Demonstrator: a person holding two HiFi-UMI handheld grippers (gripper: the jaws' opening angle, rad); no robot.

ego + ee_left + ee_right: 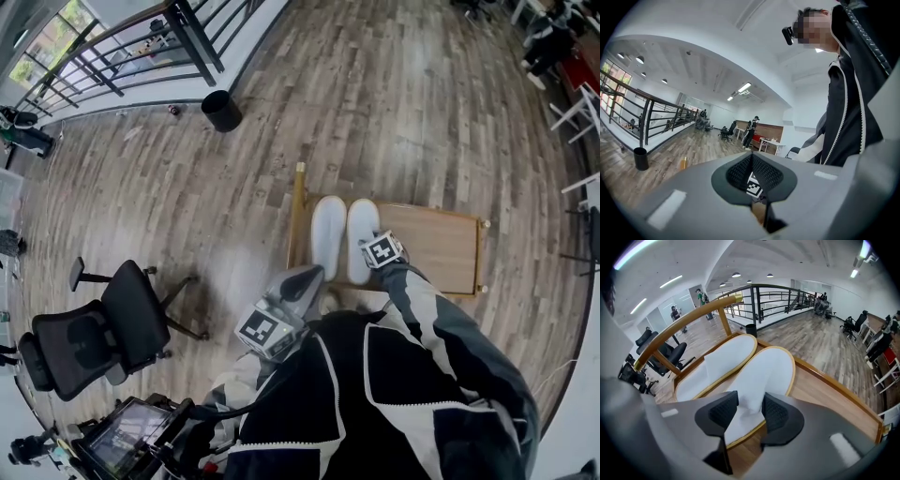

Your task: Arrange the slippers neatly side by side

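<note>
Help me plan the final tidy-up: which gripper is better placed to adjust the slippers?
Right. The right gripper hangs over the slippers, jaws open astride one's upper. The left gripper is shut, aimed level at the room, away from them.

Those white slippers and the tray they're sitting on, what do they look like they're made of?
Slippers: probably soft cloth, matte white. The upper creases and folds, and tan piping runs round the sole.
Tray: apparently wood with a light sheen. It shows grain, a honey colour, a raised rim and a rounded rail.
</note>
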